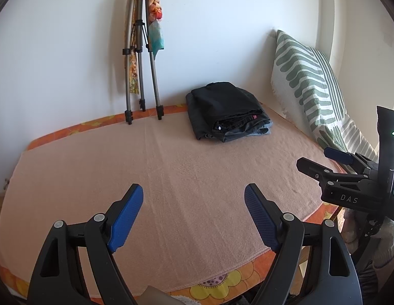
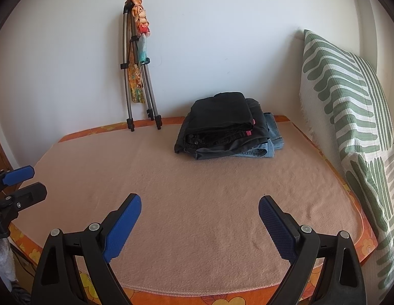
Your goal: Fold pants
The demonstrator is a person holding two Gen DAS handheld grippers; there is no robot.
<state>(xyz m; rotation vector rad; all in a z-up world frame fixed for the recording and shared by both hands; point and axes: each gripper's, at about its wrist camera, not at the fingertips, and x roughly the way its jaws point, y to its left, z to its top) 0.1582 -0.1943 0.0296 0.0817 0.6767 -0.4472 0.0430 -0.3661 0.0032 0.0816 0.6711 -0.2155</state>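
A stack of folded pants (image 1: 227,113) lies at the far side of the pink blanket (image 1: 171,172), black pairs on top and blue jeans at the bottom; it also shows in the right wrist view (image 2: 222,127). My left gripper (image 1: 193,190) is open and empty, held above the blanket's near part. My right gripper (image 2: 200,202) is open and empty too, also over the near part of the blanket (image 2: 197,190). The right gripper shows at the right edge of the left wrist view (image 1: 319,158), and the left gripper at the left edge of the right wrist view (image 2: 29,180).
A folded tripod (image 1: 141,58) draped with colourful cloth leans on the white wall at the back left. A green-striped pillow (image 1: 308,84) stands along the right side. An orange flowered sheet (image 1: 222,282) edges the bed under the blanket.
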